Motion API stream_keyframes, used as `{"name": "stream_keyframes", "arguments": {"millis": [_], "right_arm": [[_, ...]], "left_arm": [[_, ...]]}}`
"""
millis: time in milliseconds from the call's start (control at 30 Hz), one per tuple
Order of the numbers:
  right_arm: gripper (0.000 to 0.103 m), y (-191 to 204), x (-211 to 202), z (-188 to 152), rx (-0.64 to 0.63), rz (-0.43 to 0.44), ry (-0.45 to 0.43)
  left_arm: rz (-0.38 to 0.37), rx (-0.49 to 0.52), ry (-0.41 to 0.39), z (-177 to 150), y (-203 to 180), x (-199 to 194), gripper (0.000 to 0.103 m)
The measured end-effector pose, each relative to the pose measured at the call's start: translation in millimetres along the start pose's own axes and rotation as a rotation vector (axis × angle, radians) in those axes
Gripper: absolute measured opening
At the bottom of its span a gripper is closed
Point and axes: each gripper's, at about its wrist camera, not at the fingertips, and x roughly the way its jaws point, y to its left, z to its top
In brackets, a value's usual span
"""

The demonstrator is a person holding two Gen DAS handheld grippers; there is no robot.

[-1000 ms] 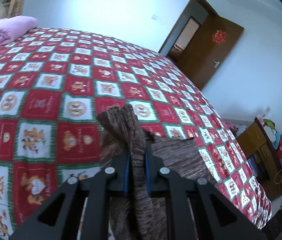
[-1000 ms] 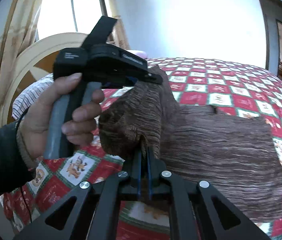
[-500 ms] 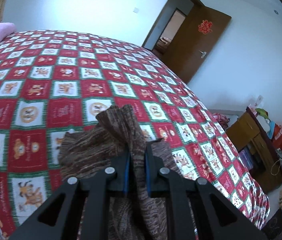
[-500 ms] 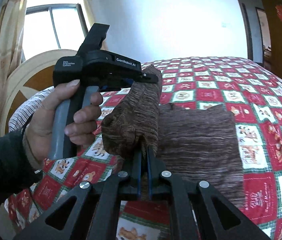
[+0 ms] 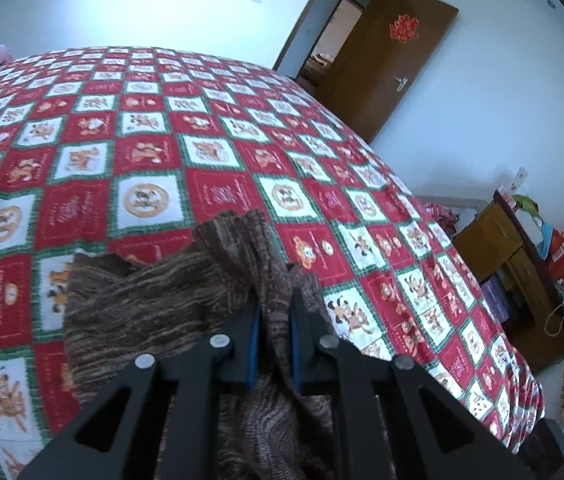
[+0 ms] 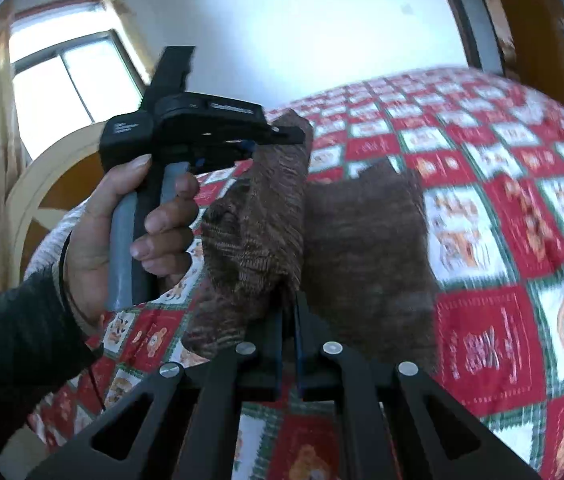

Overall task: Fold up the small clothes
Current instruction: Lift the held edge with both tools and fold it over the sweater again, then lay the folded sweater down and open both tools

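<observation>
Both grippers are carrying the brown knit garment (image 5: 154,308) further over itself toward 12 o'clock on the checked bedspread (image 5: 210,152), left gripper (image 5: 274,320) and right gripper (image 6: 287,320) each clamped on an edge; fold half done, laying down and smoothing remaining.

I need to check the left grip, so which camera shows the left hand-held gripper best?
The right wrist view: it shows the whole left hand-held gripper side-on, with the hand on its handle and the brown knit garment hanging from it. The left wrist view shows only its own fingers pinching the cloth.
</observation>
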Motion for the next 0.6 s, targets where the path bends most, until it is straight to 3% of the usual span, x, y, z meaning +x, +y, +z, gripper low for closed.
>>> {"name": "stream_keyframes", "arguments": {"millis": [233, 433, 600], "right_arm": [[0.004, -42, 6, -8, 0.182, 0.018, 0.063], [0.004, -62, 11, -15, 0.269, 0.028, 0.085], [0.004, -75, 7, -18, 0.311, 0.032, 0.079]], "left_arm": [[0.025, 0.046, 0.061, -2, -22, 33, 0.012], [0.075, 0.114, 0.109, -8, -41, 63, 0.013], [0.103, 0.142, 0.105, -9, -49, 69, 0.017]]}}
